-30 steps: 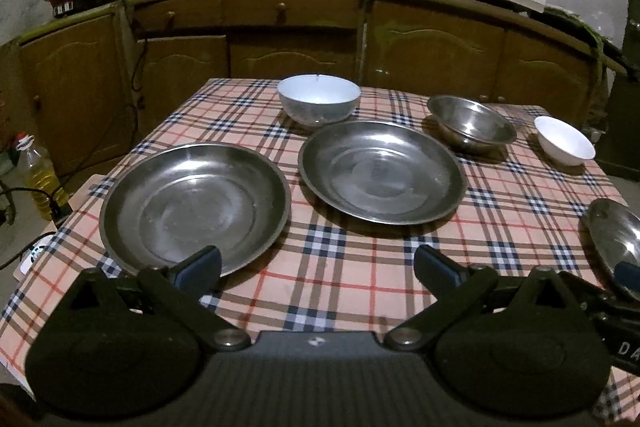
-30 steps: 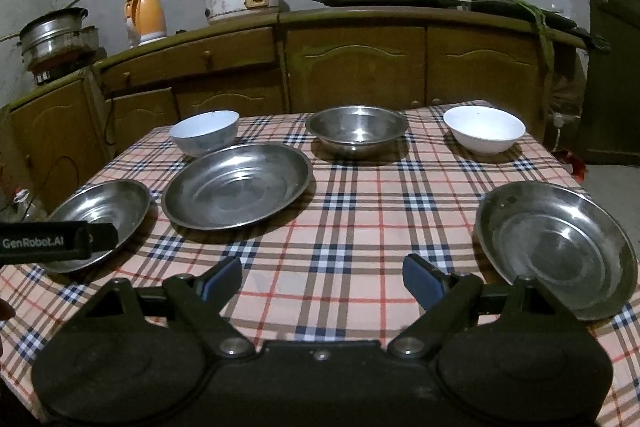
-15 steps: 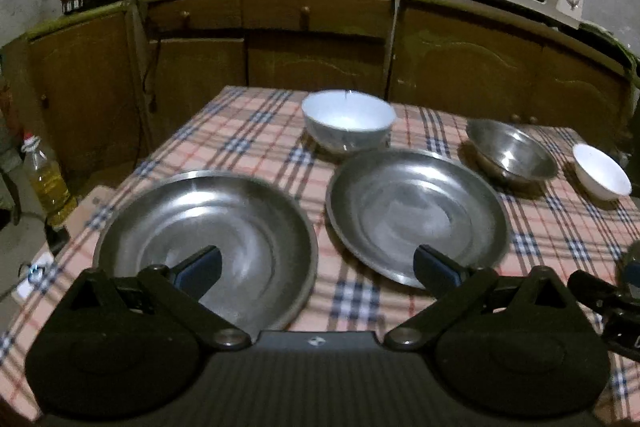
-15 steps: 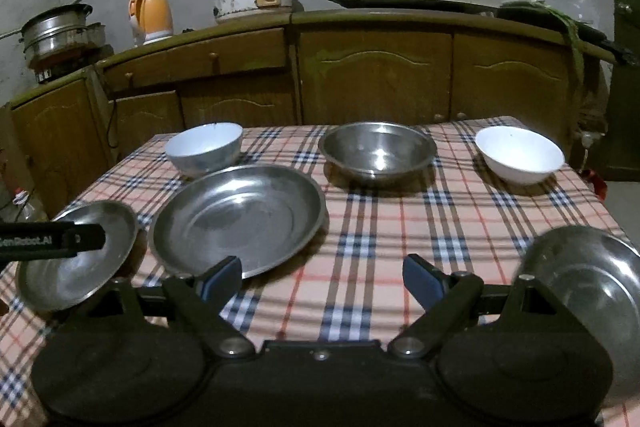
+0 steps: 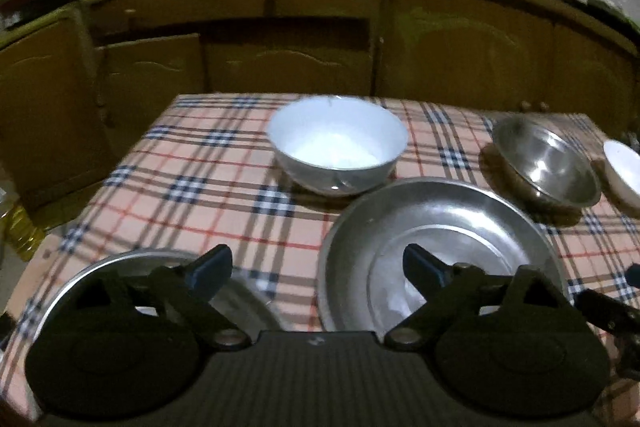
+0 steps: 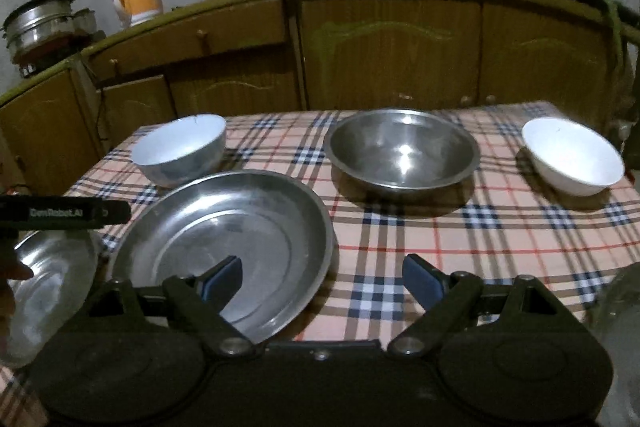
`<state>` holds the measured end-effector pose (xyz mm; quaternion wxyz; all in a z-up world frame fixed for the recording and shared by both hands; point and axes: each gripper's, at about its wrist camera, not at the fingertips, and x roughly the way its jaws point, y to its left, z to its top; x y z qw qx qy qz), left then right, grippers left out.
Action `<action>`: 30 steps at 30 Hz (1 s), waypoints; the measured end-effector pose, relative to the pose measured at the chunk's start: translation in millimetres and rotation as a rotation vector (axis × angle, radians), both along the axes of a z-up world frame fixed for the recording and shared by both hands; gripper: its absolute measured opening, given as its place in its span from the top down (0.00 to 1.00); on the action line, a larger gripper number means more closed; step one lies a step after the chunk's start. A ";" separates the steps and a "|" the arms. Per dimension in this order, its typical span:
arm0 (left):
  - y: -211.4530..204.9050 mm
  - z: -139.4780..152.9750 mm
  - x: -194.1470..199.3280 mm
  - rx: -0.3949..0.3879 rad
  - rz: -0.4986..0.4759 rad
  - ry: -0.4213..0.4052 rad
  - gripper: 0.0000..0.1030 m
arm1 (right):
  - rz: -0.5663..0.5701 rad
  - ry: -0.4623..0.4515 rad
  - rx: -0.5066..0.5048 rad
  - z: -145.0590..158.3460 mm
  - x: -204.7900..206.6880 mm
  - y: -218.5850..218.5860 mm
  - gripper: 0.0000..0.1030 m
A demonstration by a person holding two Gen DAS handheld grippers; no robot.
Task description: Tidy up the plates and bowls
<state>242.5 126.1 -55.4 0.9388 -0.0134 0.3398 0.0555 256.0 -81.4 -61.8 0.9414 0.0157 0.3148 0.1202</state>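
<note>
Left wrist view: the left tongs [image 5: 316, 265], jaws just narrowing yet still wide and empty, tilt down between two steel plates [image 5: 440, 251] at lower frame; best to square up on one rim before closing.

Right wrist view: the right tongs [image 6: 322, 277], agape and empty, slope over the checked tabletop [image 6: 500, 227], bowls [image 6: 402, 147] beyond.
</note>
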 end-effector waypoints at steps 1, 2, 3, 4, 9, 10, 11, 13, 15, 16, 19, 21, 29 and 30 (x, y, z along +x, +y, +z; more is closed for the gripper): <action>-1.4 -2.5 4.1 0.007 -0.017 0.004 0.10 | 0.000 0.010 0.005 -2.9 5.3 1.2 0.00; -2.6 -5.1 8.3 0.015 -0.030 0.011 0.11 | -0.009 0.020 0.007 -5.8 10.9 2.2 0.01; -3.1 -8.4 13.1 0.021 -0.039 0.025 0.12 | -0.014 0.030 0.008 -8.7 16.9 3.2 0.01; -1.6 -11.3 18.1 0.017 -0.046 0.039 0.13 | -0.016 0.037 0.015 -10.9 21.4 3.5 0.01; 3.0 -24.0 34.8 0.006 -0.067 0.090 0.32 | 0.002 0.078 0.040 -23.9 38.5 5.9 0.07; 3.8 -25.7 37.2 0.001 -0.074 0.104 0.40 | 0.010 0.090 0.046 -26.6 41.0 5.9 0.18; 3.7 -27.0 39.9 -0.006 -0.083 0.119 0.54 | 0.017 0.106 0.063 -29.8 43.4 5.5 0.33; 3.6 -31.9 41.8 -0.018 -0.093 0.140 0.66 | 0.024 0.135 0.093 -35.5 48.0 3.9 0.55; 1.9 -32.9 41.2 -0.022 -0.090 0.133 0.74 | 0.005 0.133 0.095 -35.1 46.8 3.4 0.72; 2.7 -32.4 39.7 -0.032 -0.084 0.132 0.75 | -0.002 0.134 0.100 -34.7 46.6 2.1 0.75; 2.7 -28.5 33.2 -0.054 -0.086 0.124 0.80 | -0.023 0.133 0.110 -31.9 42.4 -4.6 0.78; -1.3 -22.6 28.2 -0.046 -0.091 0.108 0.81 | -0.029 0.121 0.121 -26.6 37.0 -8.9 0.79; -19.5 12.6 -12.9 -0.064 -0.102 0.028 0.83 | -0.037 0.042 0.109 12.0 -1.0 -27.4 0.79; -23.5 16.9 -19.9 -0.060 -0.108 0.019 0.83 | -0.040 0.029 0.106 18.0 -8.4 -30.6 0.79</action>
